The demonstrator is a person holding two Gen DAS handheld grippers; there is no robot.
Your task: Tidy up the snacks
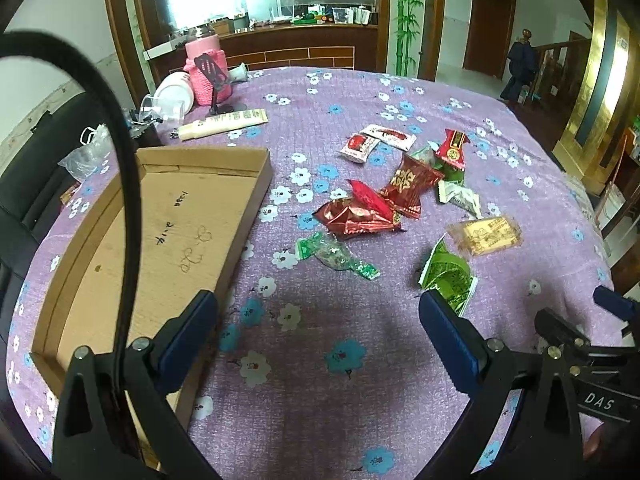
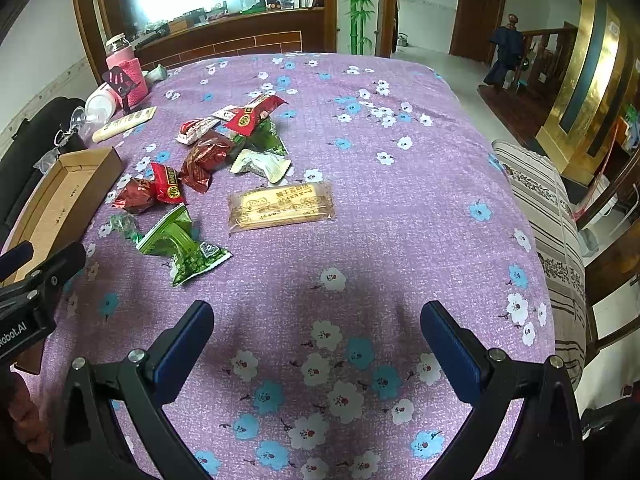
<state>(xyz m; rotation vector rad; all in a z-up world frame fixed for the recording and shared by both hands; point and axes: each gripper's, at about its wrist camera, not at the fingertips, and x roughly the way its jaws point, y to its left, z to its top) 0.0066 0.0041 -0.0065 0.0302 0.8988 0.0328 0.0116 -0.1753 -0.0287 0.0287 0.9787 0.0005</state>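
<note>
Both our left gripper and right gripper hang spread wide and empty over the purple floral tablecloth. We see the snack packets scattered just right of the cardboard tray, the green packet nearest our left fingers, the biscuit pack farthest from the tray.

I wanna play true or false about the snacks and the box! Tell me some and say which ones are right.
1. The cardboard box already holds snacks. False: it holds none.
2. Both grippers are open. True: the left gripper and right gripper hold nothing.
3. The tablecloth is purple with flowers. True.
4. The green packet sits inside the box. False: it lies on the cloth.
5. The yellow biscuit packet lies flat on the cloth. True.
</note>
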